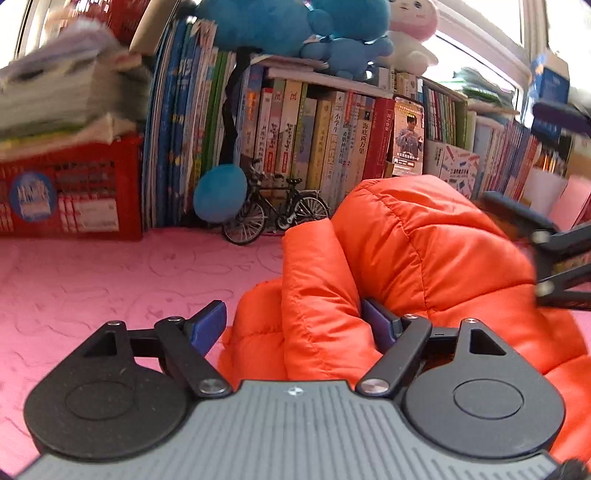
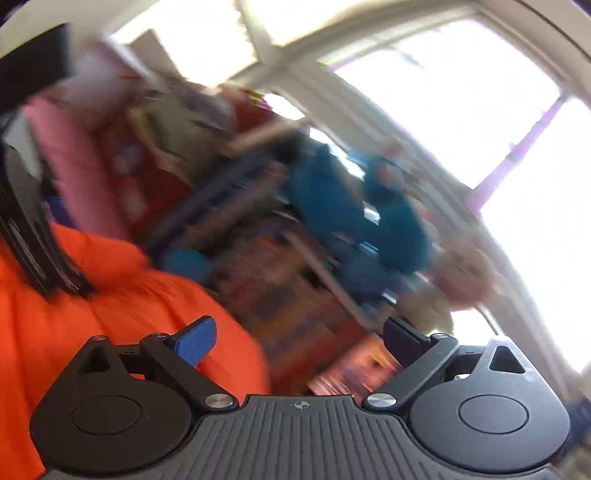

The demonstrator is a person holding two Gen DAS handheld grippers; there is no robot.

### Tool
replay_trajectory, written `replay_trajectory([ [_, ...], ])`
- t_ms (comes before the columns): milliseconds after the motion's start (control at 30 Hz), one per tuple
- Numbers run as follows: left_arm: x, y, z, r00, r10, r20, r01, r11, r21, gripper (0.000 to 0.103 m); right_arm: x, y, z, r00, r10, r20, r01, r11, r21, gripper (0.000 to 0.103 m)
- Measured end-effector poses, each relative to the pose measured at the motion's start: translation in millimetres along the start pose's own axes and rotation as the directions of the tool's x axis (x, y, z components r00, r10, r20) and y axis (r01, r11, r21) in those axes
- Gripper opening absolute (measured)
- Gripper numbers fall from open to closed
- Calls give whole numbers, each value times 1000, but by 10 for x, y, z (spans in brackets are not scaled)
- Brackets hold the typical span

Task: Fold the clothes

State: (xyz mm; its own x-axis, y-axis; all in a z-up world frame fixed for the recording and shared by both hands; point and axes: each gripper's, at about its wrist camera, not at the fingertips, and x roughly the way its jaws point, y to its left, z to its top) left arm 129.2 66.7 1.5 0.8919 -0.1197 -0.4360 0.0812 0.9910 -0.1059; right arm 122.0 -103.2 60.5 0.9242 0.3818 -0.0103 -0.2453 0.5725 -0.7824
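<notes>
An orange puffer jacket (image 1: 424, 251) lies bunched on the pink bedcover (image 1: 92, 280). My left gripper (image 1: 295, 321) straddles a thick fold at the jacket's left edge. The right blue pad (image 1: 380, 325) rests against the fabric, while the left pad (image 1: 208, 325) stands just off it, so the jaws are open. Black linkage of my right gripper (image 1: 546, 254) hovers over the jacket's right side. In the blurred right wrist view my right gripper (image 2: 299, 332) is wide open with nothing between its fingers, and the jacket (image 2: 122, 314) lies below and to the left.
A bookshelf packed with books (image 1: 332, 140) backs the bed. In front of it stand a model bicycle (image 1: 275, 210) and a red crate (image 1: 70, 192) topped with stacked papers. Blue plush toys (image 1: 288, 26) sit above. Bright windows (image 2: 461, 92) fill the right wrist view.
</notes>
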Motion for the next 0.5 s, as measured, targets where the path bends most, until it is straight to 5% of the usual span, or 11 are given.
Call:
replay_trajectory([
  [167,32,87,-98,999,32,-29,-32,999,-3,86,241,238,42,989,128,-80,-127,992,9,98],
  [300,86,197,-156,997,11,-75,-16,998,-66,89,415,72,-110,925,324,-198,-249,912,327,98],
  [500,114,120,-166,995,29,-95,-32,999,-23,89,568,27,-335,862,457,-219,-303,811,500,100],
])
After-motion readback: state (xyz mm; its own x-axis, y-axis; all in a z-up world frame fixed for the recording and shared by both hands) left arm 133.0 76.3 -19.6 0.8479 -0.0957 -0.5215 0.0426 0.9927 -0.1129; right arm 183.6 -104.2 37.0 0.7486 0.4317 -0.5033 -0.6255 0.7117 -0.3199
